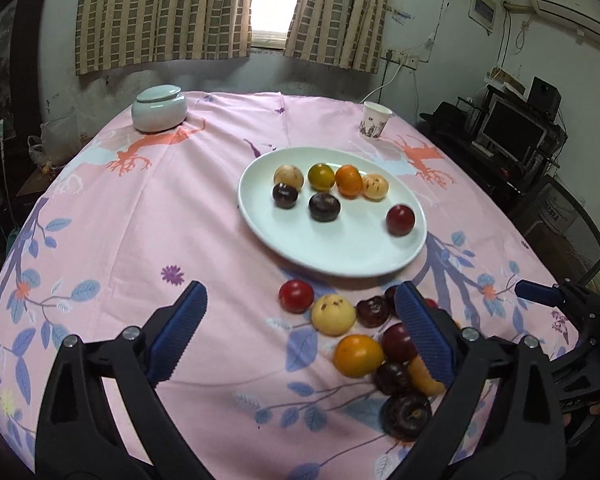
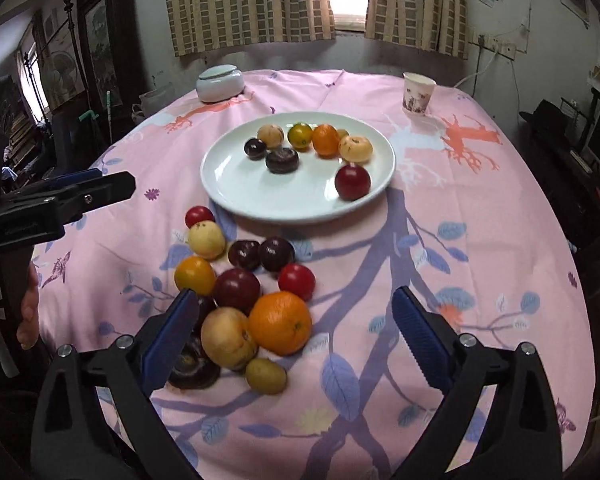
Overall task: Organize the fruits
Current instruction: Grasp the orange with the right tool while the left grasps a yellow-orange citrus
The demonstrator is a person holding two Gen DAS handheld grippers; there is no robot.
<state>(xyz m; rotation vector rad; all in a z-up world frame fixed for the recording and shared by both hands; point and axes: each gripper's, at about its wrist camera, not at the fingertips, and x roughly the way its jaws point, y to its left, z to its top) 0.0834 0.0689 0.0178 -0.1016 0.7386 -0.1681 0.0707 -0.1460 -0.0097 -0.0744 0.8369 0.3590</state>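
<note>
A white plate (image 1: 284,236) (image 2: 236,184) holds several fruits in a back row, plus a red plum (image 1: 400,220) (image 2: 352,182) near its right rim. A pile of loose fruits lies on the cloth in front of the plate, among them an orange (image 2: 280,322), a pale peach (image 2: 228,338), a yellow-orange fruit (image 1: 358,355) and a red tomato (image 1: 296,296). My left gripper (image 1: 300,336) is open and empty, above the pile's left side. My right gripper (image 2: 296,344) is open and empty, with the orange and peach between its fingers in view.
A round table with a pink patterned cloth (image 1: 140,220). A pale lidded jar (image 1: 159,109) (image 2: 220,83) stands at the back left, a paper cup (image 1: 374,120) (image 2: 418,94) at the back right. Furniture and a monitor (image 1: 512,132) stand beyond the right edge.
</note>
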